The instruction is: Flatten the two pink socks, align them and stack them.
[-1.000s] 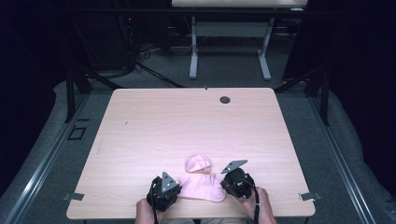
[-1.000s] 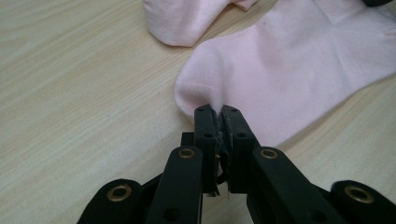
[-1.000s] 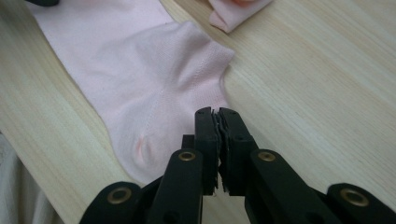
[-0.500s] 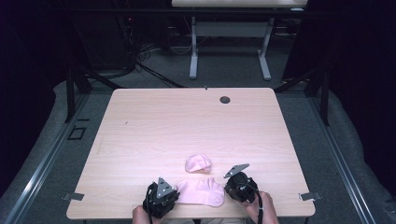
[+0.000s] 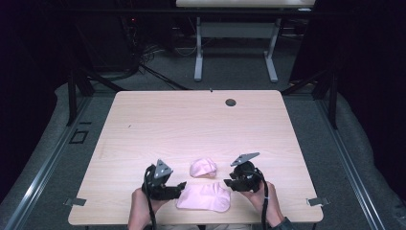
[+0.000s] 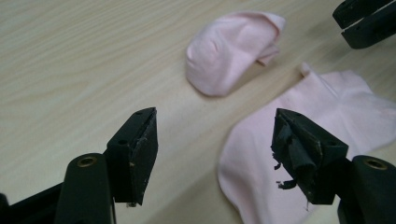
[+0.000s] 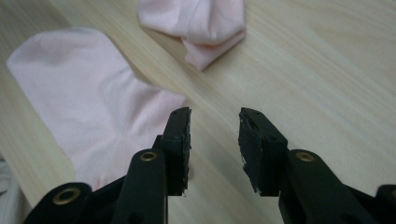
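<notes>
Two pink socks (image 5: 204, 197), grippers (image 5: 182, 185) apart.

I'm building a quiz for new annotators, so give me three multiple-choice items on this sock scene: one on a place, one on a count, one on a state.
1. Where does the flat sock lie?
A. Near the table's front edge, between the two grippers
B. Beside the round dark hole at the far edge
C. On the floor

2. How many pink socks are on the table?
A. One
B. Two
C. Three

3. How do the left gripper jaws stand?
A. Shut on the flat sock
B. Shut on the bunched sock
C. Open, holding nothing

Key: 1 A, since the high view shows it between the left gripper and the right gripper. 2 B, the flat sock and the bunched sock. 3 C, the left gripper view shows its jaws apart, bare table between them.
</notes>
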### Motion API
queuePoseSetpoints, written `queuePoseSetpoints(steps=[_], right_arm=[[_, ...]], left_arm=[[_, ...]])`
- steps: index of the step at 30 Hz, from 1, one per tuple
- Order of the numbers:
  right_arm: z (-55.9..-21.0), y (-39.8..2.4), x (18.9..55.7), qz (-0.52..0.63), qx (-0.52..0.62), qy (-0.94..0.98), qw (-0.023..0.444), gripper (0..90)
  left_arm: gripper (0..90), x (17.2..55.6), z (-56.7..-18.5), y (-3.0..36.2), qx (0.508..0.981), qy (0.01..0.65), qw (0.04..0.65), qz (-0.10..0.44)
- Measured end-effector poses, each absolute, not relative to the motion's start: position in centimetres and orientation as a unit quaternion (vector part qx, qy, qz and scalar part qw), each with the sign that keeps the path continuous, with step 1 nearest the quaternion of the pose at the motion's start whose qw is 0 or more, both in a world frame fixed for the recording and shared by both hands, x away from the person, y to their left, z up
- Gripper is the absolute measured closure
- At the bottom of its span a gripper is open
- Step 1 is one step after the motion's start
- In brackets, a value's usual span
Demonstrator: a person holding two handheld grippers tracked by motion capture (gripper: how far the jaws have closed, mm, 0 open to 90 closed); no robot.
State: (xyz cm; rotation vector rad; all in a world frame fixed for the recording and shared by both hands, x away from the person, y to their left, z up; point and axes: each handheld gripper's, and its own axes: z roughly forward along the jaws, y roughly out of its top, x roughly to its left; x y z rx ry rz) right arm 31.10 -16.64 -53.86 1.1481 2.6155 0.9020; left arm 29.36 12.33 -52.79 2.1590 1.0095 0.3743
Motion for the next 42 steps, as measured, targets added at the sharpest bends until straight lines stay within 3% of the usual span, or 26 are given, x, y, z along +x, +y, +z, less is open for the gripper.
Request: queuePoseSetpoints(steps=[6, 12, 23, 32, 42], right_arm=[[-54.7, -14.1, 33.4, 0.287, 0.378, 0.878, 0.062, 60.5], [-55.6, -13.2, 34.5, 0.289, 0.381, 0.877, 0.051, 59.4], [-56.2, -12.6, 35.8, 0.286, 0.389, 0.875, 0.039, 66.4], [-56.2, -12.4, 36.0, 0.291, 0.387, 0.874, 0.043, 86.4], [-54.6, -13.9, 35.3, 0.282, 0.387, 0.872, 0.099, 88.2]], left_arm=[[45.4, 33.3, -53.3, 8.9, 0.863, 0.369, 0.324, 0.12], [51.7, 35.1, -54.3, 7.6, 0.869, 0.372, 0.309, 0.105], [82.3, 36.2, -55.5, 7.0, 0.876, 0.364, 0.305, 0.082], [85.9, 36.1, -55.6, 7.3, 0.871, 0.363, 0.322, 0.081], [85.9, 35.6, -54.2, 8.9, 0.844, 0.376, 0.371, 0.098]])
